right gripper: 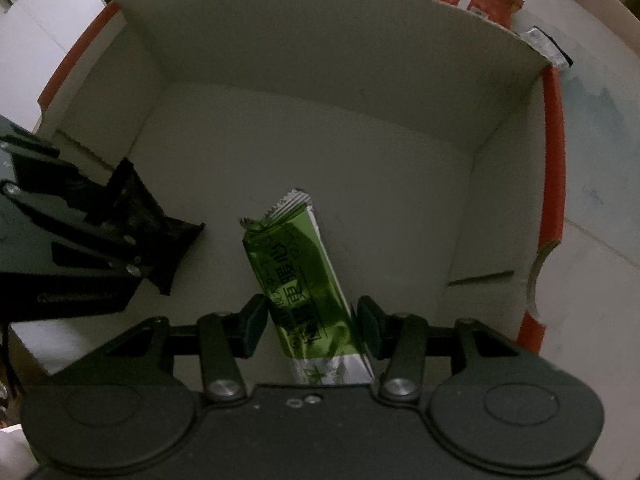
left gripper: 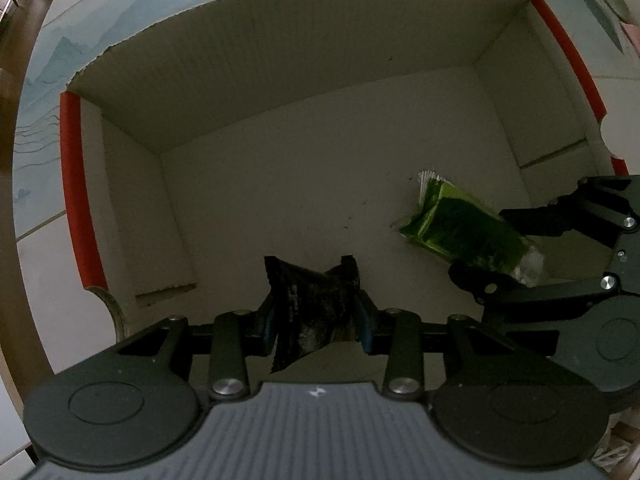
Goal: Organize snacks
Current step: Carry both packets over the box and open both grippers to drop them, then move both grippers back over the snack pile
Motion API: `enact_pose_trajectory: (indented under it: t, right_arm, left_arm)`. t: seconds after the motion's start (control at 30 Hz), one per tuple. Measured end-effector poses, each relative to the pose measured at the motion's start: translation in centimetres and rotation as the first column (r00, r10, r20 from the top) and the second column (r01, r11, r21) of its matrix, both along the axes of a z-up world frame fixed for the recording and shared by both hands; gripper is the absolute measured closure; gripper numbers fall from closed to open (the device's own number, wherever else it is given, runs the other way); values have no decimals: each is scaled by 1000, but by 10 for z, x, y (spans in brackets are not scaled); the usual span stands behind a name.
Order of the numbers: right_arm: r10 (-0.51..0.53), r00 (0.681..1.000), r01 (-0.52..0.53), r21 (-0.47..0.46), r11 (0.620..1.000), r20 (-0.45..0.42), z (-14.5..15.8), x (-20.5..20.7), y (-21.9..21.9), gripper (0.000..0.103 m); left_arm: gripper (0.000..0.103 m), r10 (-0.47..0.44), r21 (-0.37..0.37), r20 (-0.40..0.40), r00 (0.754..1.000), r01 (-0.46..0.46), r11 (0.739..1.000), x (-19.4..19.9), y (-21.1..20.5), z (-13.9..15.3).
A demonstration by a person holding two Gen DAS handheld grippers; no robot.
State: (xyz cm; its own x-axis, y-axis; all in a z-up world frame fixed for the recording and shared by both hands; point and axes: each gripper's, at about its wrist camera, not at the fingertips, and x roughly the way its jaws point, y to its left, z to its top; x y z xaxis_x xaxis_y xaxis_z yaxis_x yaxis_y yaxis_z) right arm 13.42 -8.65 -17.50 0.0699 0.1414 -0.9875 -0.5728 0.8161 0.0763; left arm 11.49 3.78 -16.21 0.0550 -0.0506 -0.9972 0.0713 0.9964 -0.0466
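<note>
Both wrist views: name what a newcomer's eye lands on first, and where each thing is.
The big cardboard box with red-edged sides fills both views. Over its pale floor, the right gripper holds a shiny green snack bar, its crimped end pointing into the box. To its left, the left gripper pinches a crumpled black snack packet.

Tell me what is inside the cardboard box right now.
Inside the cardboard box, the left gripper holds a black packet and the right gripper a green packet. Floor beneath them is hidden.

The green snack wrapper [right gripper: 302, 292] at lower centre carries dark printed characters, too distorted to read.
</note>
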Motion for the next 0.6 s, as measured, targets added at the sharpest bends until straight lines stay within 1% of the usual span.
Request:
enact_pose_trajectory:
  t: [0.17, 0.27, 0.4, 0.5, 0.6]
  right_arm:
    - [0, 1000, 0, 19, 1000, 6, 3, -1, -4, 52]
    - [8, 999, -9, 30, 999, 32, 9, -5, -8, 50]
    - [2, 998, -6, 63, 998, 59, 23, -9, -14, 48]
    - [-14, 997, 7, 89, 996, 82, 38, -11, -20, 46]
    - [-25, 995, 13, 121, 993, 99, 56, -13, -28, 45]
  left_arm:
    - [62, 10, -3, 6, 1000, -10, 1000, -4, 4, 4]
    - [57, 6, -20, 25, 1000, -5, 1000, -8, 6, 13]
    - [49, 6, -46, 59, 998, -4, 999, -13, 8, 27]
    - [48, 5, -78, 87, 996, 1, 997, -19, 9, 42]
    - [48, 6, -88, 124, 992, 5, 996, -24, 13, 59]
